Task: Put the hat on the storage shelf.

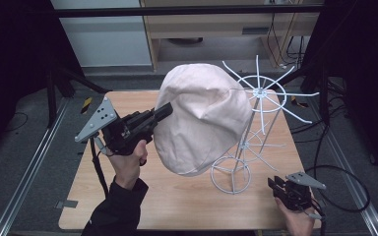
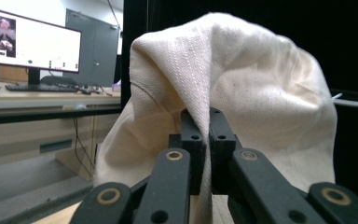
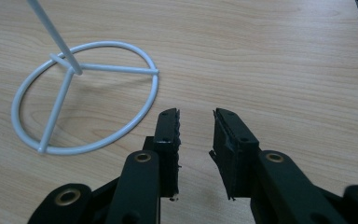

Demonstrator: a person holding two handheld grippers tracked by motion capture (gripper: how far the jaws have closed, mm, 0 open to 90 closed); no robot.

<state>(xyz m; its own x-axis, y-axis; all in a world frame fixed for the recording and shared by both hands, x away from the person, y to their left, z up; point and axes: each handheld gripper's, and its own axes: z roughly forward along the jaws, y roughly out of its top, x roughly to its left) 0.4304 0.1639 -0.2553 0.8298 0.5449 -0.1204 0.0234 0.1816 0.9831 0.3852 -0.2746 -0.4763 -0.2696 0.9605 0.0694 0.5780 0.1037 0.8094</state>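
- Cream cloth hat point(image 1: 202, 118) is pinched in the left gripper point(image 1: 165, 111), above the tabletop point(image 1: 187, 201) centre.
- Carrying it over the white wire stand point(image 1: 256, 132) seems best.
- Right gripper point(image 3: 196, 135) idles released near the right edge.

The cream fabric hat point(image 1: 199, 118) and white wire stand point(image 1: 248, 142) block the desk point(image 1: 187, 201) centre and far right. Bare desk lies open along the near edge, between the stand's ring base point(image 3: 86, 95) and the right tool point(image 3: 196, 126).

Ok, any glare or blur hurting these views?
High view: even light, dark edges, hat sharp. Left gripper view: monitor washed out, cloth clear in the left claw. Right gripper view: sharp, soft shadow under the stand base.
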